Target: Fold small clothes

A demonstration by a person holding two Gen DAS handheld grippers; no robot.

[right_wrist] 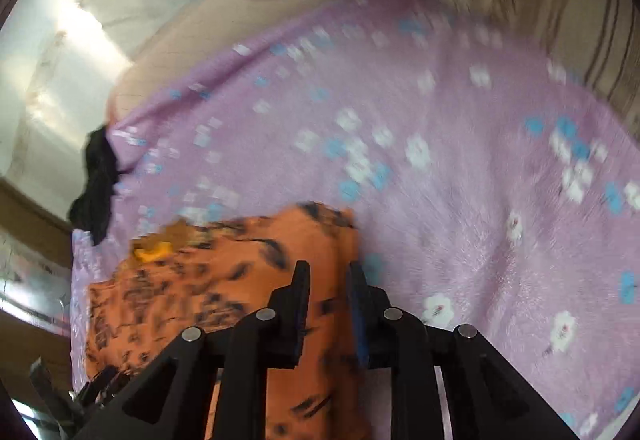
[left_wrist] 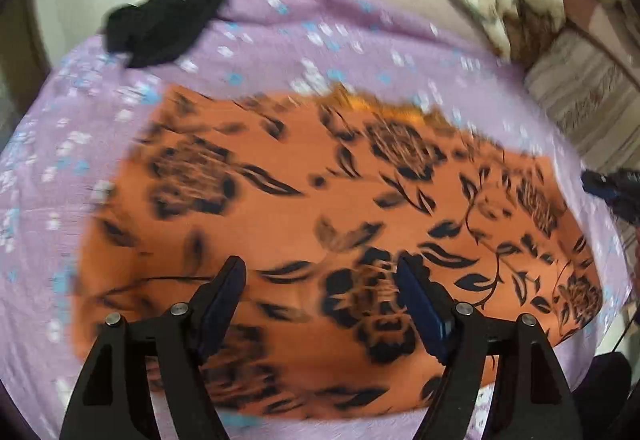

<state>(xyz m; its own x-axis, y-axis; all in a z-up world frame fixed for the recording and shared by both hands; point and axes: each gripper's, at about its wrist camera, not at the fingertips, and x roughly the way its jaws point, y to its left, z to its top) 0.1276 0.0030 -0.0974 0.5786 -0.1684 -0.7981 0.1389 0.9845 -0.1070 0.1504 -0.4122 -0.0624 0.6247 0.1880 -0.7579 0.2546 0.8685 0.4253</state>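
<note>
Here the orange floral garment (left_wrist: 320, 224) lies flat, long axis crosswise, beneath the wide-spread left gripper (left_wrist: 322, 270); the right gripper (right_wrist: 329, 272), fingers narrowly parted, straddles its right edge.

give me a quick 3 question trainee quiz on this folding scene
1. True or false: the left gripper is open above the orange floral garment.
2. Which item lies at the far left edge of the purple floral bedsheet? A) black garment B) white towel C) red sock
3. Fill in: the right gripper sits at the garment's ____ edge.

Key
1. True: its fingers stand wide apart, holding nothing.
2. A: the black garment.
3. Right: the cloth edge runs between its fingers; whether they grip it is unclear.
</note>
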